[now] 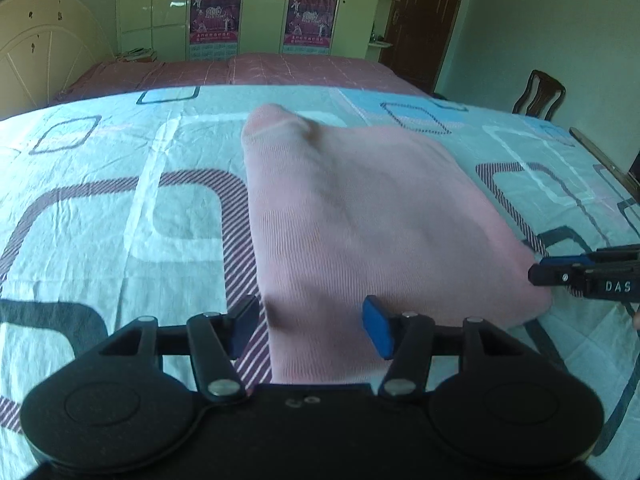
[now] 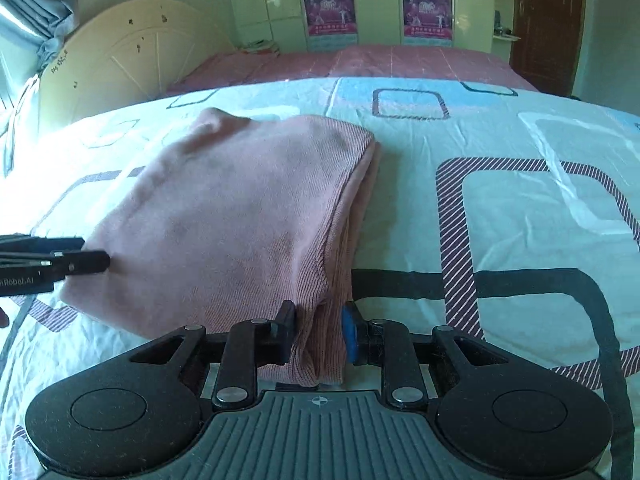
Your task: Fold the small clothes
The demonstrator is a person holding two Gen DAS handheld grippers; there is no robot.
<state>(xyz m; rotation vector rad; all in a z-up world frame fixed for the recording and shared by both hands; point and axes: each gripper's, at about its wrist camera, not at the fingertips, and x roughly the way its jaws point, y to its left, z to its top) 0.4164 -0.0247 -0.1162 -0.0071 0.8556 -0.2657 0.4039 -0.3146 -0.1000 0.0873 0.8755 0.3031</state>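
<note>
Between the left gripper's [image 1: 310, 326] spread jaws lies the near left edge of the pink garment [image 1: 360, 220], not pinched as far as shows. Right gripper [image 2: 318, 334]: jaws pinching the near right corner, layers bunched between them. Judged step: carrying a fold across. Next: close left, keep both corners level. Garment rests on patterned bedsheet [image 2: 500, 220]; wardrobe [image 2: 380, 0] beyond.

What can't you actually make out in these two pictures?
- Pink garment: its near edge is hidden behind the left tongs in the left view; the kind of clothing is unclear.
- Posters: print too small in both views.
- Person: only a fingertip shows, cut off by the edge.
</note>
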